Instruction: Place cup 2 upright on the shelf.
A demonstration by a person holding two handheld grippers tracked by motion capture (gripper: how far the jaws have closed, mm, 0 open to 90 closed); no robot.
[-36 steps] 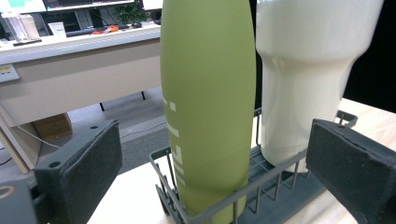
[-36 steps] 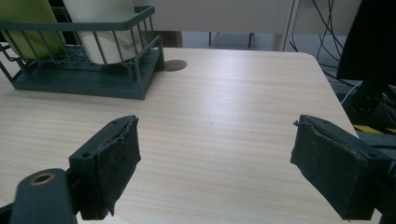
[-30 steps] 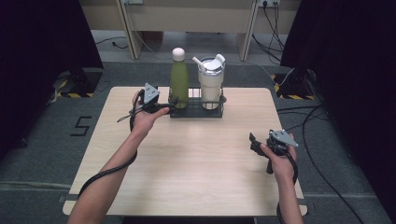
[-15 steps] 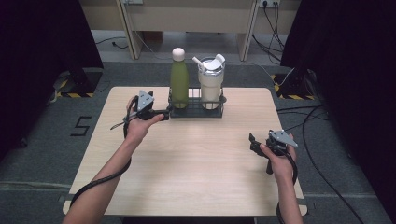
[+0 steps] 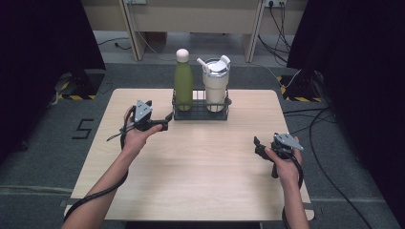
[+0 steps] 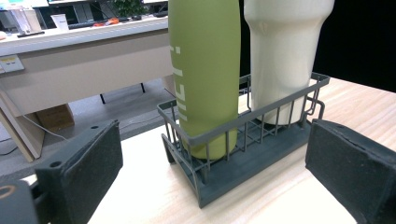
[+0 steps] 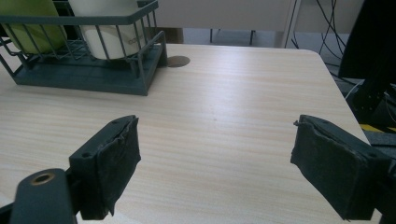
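The table (image 5: pixel 200 171) carries a wire rack (image 5: pixel 200 113) at its far edge, holding a green bottle (image 5: pixel 183 80) on the left and a white tumbler (image 5: pixel 214 86) on the right. Left gripper (image 5: pixel 165 122): jaws wide apart, nothing between the pads, just left of the rack and aimed at it. Right gripper (image 5: pixel 258 147): jaws wide apart, empty, above bare wood at the near right.

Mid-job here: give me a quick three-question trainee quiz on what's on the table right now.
1. True or false: the green bottle stands in the wire rack.
2. What stands beside it in the rack? A) cream tumbler B) red mug C) glass jar
3. Which gripper is nearer the rack, left gripper or right gripper, and are its jaws open or shut?

Key: 1 true; 2 A; 3 the left gripper, jaws open, nothing between them.
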